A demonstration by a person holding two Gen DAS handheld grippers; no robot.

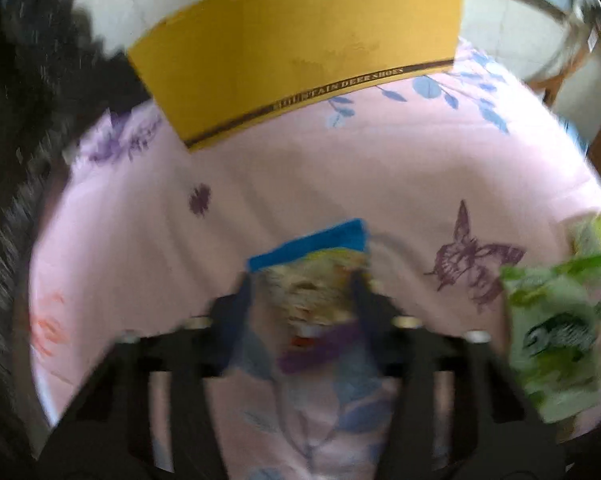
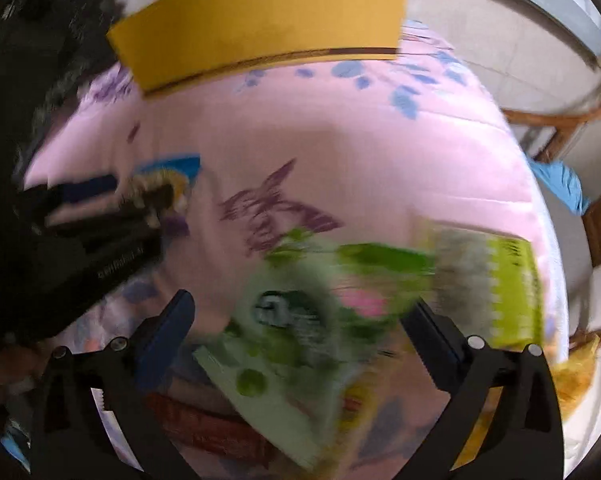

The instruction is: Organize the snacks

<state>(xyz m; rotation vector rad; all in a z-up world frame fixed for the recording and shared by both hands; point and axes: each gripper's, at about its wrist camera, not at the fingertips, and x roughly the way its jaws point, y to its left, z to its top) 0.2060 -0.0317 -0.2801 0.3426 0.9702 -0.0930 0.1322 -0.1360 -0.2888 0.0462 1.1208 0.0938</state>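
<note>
A: Grip status first. How are the tools sitting?

B: The left gripper point(image 1: 302, 292) is holding the blue-topped snack packet point(image 1: 312, 268) between narrowed jaws, over the middle of the pink floral cloth point(image 1: 340, 176). The right gripper point(image 2: 300, 320) is standing wide, jaws on either side of the green snack packet point(image 2: 284, 320) without pressing it. That packet is lying near the cloth's right edge, beside a lime-green packet point(image 2: 508, 280). Both views are blurring, so the exact contact is hard to confirm.

A: What is likely to fail from here?

B: The left jaws are pinching soft foil. A loose pinch may be letting the packet slide or twist. On the right side, closing now may be catching the lime-green packet as well, since the two are touching or overlapping.

A: And the room for moving?

B: Open cloth is lying between the grippers and the yellow box point(image 1: 300, 52) at the far edge. The box is sitting well apart from both packets. The near right edge is crowding with packets, and a careless sweep may be pushing one off.
</note>
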